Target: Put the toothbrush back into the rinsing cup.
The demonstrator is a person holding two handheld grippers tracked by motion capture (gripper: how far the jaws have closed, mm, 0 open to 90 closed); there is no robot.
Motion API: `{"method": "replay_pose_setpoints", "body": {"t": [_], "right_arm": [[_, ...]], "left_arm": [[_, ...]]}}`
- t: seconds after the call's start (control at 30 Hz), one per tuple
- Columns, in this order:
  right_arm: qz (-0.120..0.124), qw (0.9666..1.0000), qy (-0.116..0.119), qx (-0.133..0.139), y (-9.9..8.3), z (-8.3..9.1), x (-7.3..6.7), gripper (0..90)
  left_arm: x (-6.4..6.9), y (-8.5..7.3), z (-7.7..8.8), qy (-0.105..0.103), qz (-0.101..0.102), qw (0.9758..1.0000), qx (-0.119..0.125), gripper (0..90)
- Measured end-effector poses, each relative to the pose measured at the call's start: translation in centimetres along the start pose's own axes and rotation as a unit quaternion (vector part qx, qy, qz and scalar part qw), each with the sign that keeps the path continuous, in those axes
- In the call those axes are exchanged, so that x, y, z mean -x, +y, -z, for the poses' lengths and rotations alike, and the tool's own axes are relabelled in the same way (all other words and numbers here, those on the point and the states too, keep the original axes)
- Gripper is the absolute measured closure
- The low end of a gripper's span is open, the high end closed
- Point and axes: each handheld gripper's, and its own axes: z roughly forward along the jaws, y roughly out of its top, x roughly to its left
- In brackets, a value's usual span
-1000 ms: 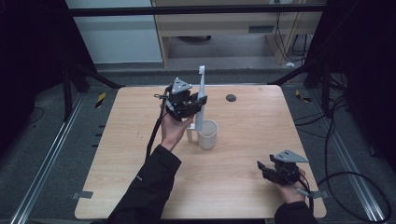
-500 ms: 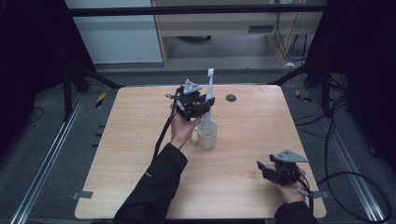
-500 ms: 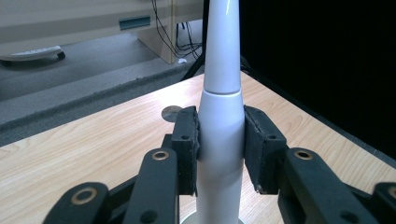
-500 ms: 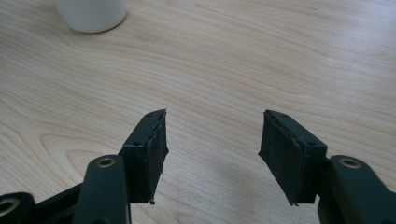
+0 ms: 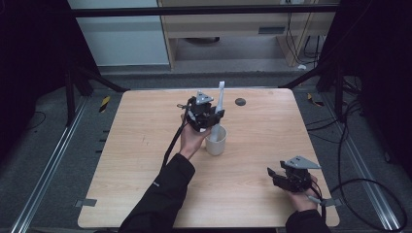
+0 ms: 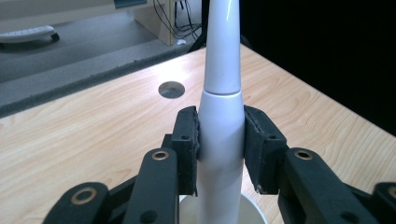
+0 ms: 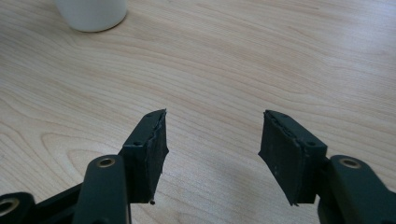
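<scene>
Table (image 5: 145,160) – light wood, w/ a dark round hole (image 5: 240,101) near its far edge at approx 12 o'clock. White cup (image 5: 215,140) stands just right of centre. Left gripper (image 5: 210,116) sits right above the cup, jaws clamped on a white toothbrush (image 5: 220,97) – upright, handle's lower end over the cup's mouth, pads (image 6: 187,135) pressing both sides. Right gripper (image 5: 276,174) rests at approx 4 o'clock, well apart from the cup, jaws apart, nothing between.
</scene>
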Motion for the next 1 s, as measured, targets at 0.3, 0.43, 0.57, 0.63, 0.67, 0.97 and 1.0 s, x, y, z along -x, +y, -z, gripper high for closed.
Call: {"method": "replay_pose_setpoints", "body": {"t": [0.3,0.43,0.57,0.63,0.67,0.97,1.0], "right_arm": [[-0.001,1.0,0.001,0.0,0.0,0.0,0.0,40.9],[-0.001,1.0,0.001,0.0,0.0,0.0,0.0,40.9],[0.0,1.0,0.001,0.0,0.0,0.0,0.0,40.9],[0.0,1.0,0.0,0.0,0.0,0.0,0.0,40.9],[0.0,1.0,0.0,0.0,0.0,0.0,0.0,40.8],[0.0,1.0,0.0,0.0,0.0,-0.1,0.0,40.7],[-0.001,1.0,0.0,-0.001,0.0,-0.1,0.0,40.7]], "left_arm": [[0.1,-1.5,-1.1,-0.002,-0.003,0.9997,-0.022,66.5],[0.0,-2.1,-1.5,-0.002,-0.002,0.9995,-0.031,66.4],[-0.1,-2.6,-1.7,-0.001,-0.001,0.9993,-0.038,66.4],[-0.1,-2.8,-1.8,0.0,0.0,0.9992,-0.04,66.4],[-0.2,-2.9,-1.8,-0.001,0.0,0.9991,-0.042,66.4],[-0.3,-3.4,-2.2,-0.001,0.002,0.999,-0.045,66.1],[-0.3,-3.5,-2.3,-0.001,0.003,0.999,-0.045,65.8]]}}
